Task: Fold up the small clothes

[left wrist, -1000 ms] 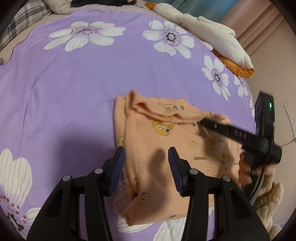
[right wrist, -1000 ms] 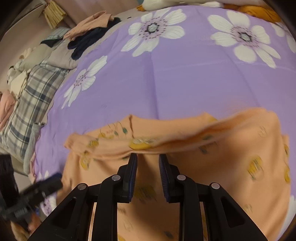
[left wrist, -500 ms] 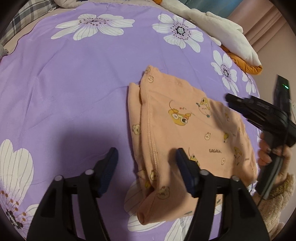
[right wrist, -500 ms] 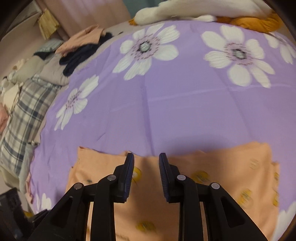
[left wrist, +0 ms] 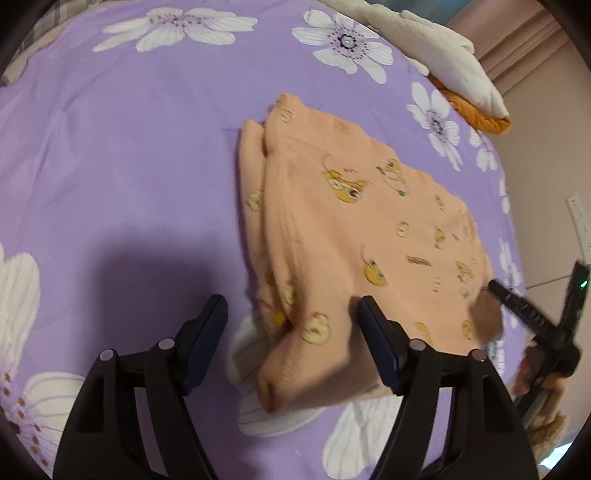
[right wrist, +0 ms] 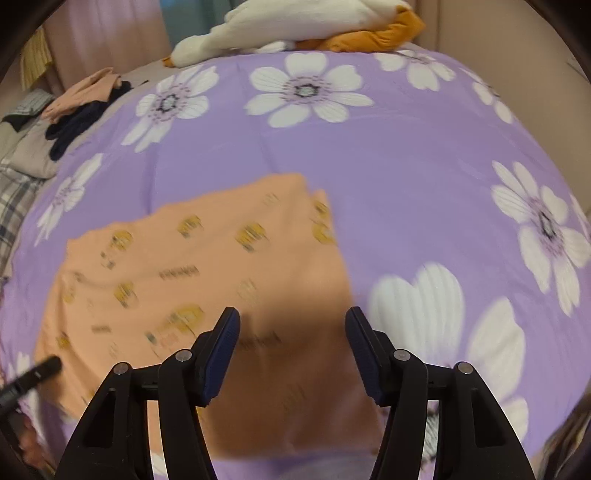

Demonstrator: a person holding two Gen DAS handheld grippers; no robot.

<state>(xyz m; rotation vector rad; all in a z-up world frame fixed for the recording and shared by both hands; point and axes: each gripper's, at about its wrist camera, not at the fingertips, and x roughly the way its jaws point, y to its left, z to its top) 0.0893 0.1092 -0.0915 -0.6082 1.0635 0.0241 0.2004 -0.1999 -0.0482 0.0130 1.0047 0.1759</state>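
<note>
A small peach garment [left wrist: 354, 236] with yellow cartoon prints lies folded flat on the purple flowered bedspread [left wrist: 122, 155]. My left gripper [left wrist: 291, 325] is open and empty, its jaws standing wide over the garment's near corner. My right gripper [right wrist: 291, 336] is open and empty above the garment [right wrist: 192, 273], which is motion-blurred in the right wrist view. The right gripper also shows in the left wrist view [left wrist: 517, 306] at the garment's right edge. One left gripper fingertip [right wrist: 40, 369] shows at the lower left of the right wrist view.
A white and orange pile [left wrist: 454, 62] lies at the far right corner of the bed, also seen in the right wrist view [right wrist: 306, 26]. Dark and peach clothes [right wrist: 81, 107] and a plaid pillow [right wrist: 14, 199] lie at the far left. A pink wall [left wrist: 546, 122] borders the bed.
My right gripper opened, let go of the garment's edge and drew back toward its right side. The garment now lies folded flat. My left gripper opened wider and pulled back slightly.
</note>
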